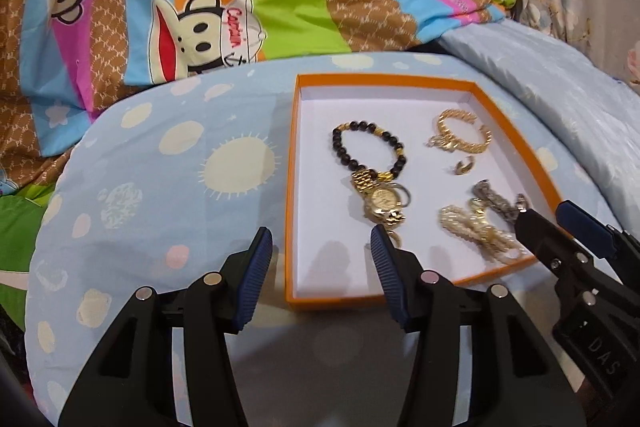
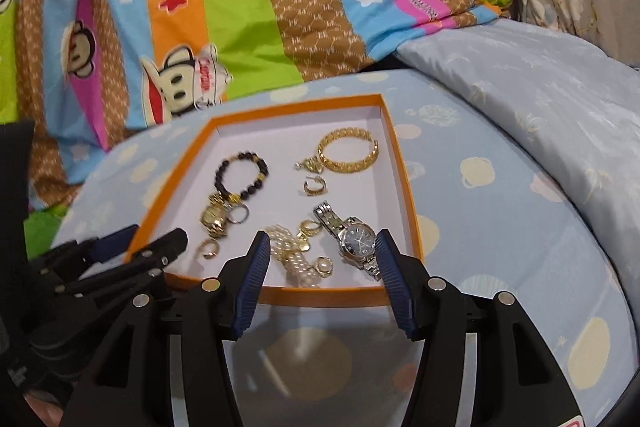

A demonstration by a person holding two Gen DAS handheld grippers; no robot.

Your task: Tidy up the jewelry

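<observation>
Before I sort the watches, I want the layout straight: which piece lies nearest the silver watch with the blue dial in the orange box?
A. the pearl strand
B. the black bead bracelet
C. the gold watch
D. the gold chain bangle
A: in the right wrist view the pearl strand lies just left of the silver watch, closer than any other option, at the near end of the orange box.

Two watches (image 2: 354, 241), three bracelets (image 2: 348, 150), one orange box (image 2: 404, 163).
</observation>
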